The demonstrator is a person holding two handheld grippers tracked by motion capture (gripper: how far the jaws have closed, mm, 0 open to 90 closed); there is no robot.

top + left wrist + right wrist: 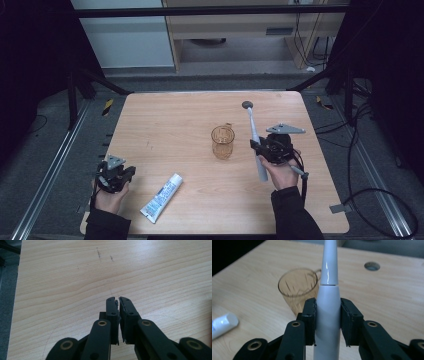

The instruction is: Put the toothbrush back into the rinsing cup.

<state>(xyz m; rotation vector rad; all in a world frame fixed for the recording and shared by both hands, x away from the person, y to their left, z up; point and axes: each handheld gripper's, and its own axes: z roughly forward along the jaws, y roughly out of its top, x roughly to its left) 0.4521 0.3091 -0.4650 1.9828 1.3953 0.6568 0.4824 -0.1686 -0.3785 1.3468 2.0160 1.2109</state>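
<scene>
Open table (165, 125) lies left of the cup (222, 142); toothpaste tube (161, 197) blocks the near-left edge.

The toothpaste tube (161, 197) carries blue printing, too small to read; no other text shows

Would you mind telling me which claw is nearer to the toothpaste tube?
Left. The left claw sits just left of the toothpaste tube, empty. The right claw is farther right, beyond the cup, gripping the toothbrush.
</scene>
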